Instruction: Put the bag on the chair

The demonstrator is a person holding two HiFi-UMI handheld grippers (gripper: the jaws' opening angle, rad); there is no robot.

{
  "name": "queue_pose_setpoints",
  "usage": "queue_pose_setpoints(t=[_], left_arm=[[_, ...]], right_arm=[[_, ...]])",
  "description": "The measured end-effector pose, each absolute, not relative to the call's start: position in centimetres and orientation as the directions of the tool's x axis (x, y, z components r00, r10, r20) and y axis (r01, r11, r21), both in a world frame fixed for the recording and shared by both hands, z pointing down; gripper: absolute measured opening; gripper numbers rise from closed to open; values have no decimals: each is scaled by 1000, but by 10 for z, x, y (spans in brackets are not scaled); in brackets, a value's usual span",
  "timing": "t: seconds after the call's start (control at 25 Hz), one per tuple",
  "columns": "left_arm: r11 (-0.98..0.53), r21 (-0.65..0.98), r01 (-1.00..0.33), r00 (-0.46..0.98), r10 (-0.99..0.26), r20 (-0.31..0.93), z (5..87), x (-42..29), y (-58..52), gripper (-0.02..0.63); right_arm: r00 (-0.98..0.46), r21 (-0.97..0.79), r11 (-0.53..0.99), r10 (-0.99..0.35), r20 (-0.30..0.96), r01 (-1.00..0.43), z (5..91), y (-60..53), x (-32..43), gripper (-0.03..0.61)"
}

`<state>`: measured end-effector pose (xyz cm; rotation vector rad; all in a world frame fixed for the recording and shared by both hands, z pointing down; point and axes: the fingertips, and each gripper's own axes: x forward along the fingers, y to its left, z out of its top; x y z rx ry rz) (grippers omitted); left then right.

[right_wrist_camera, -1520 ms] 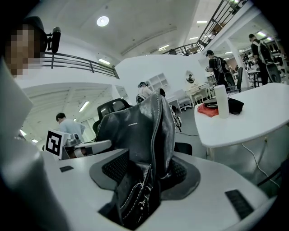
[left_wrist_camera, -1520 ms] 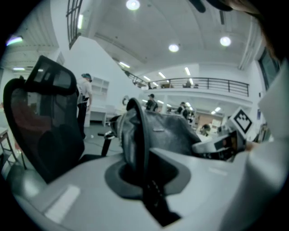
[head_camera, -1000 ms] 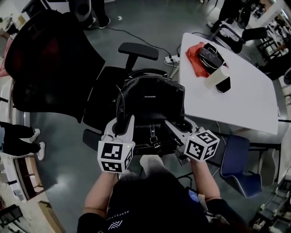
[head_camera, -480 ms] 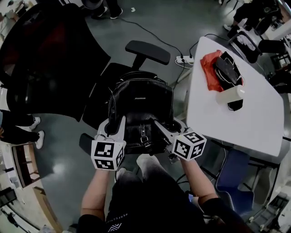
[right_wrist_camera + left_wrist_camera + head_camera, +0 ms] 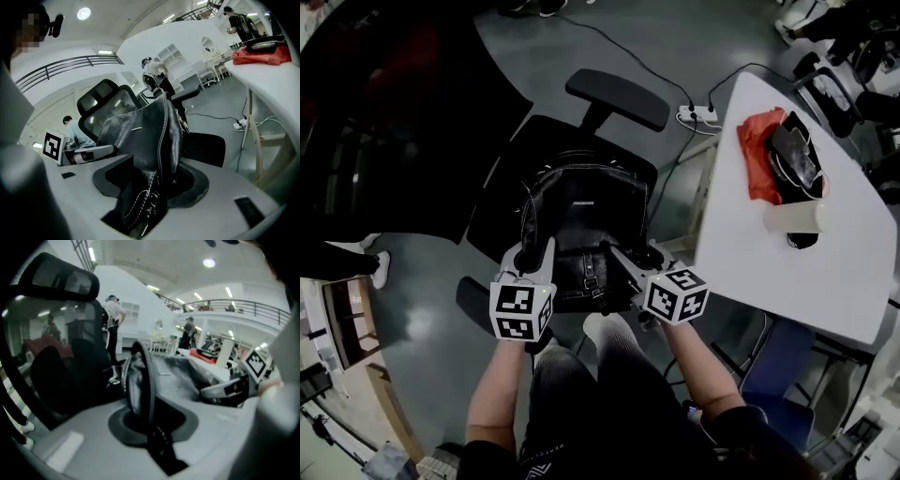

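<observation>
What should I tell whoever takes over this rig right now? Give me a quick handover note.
Left tool: shut on a thin edge of the bag.
Right tool: shut on a thicker leather fold of the bag.
Bag: upright, held between both tools over the seat of the chair; whether it rests on the seat cannot be told.
Done: bag is at the chair.
Left: settle it on the seat, check it stands, then open both tools and draw back.

Most of the chair seat (image 5: pixel 501 201) hidden behind the bag (image 5: pixel 586 199)
</observation>
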<state>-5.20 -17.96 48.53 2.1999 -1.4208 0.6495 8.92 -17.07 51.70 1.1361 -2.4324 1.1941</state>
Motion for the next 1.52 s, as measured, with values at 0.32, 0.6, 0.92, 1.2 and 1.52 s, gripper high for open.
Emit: queue_pose_setpoints(t=[0.32, 0.6, 0.92, 1.2, 1.52], left_arm=[[-358, 102, -928, 333, -677, 656, 527, -65, -195, 54], [-331, 127, -935, 322, -641, 697, 563, -70, -205, 60], [-291, 135, -947, 296, -627, 721, 592, -80, -214, 67], [-264, 154, -952, 290, -618, 731, 610, -89, -219, 74], [-245, 202, -948, 312, -598, 739, 628, -99, -225, 89]], right_arm=[[-680, -604, 345, -531, 505, -718, 560, -185, 77, 229], [-680, -614, 321, -501, 536, -721, 595, -195, 73, 230], [-689, -613, 330, -470, 552, -717, 621, -208, 64, 233], [-691, -611, 334, -445, 569, -718, 637, -216, 56, 236], [-672, -584, 336, -434, 600, -738, 646, -222, 49, 238]])
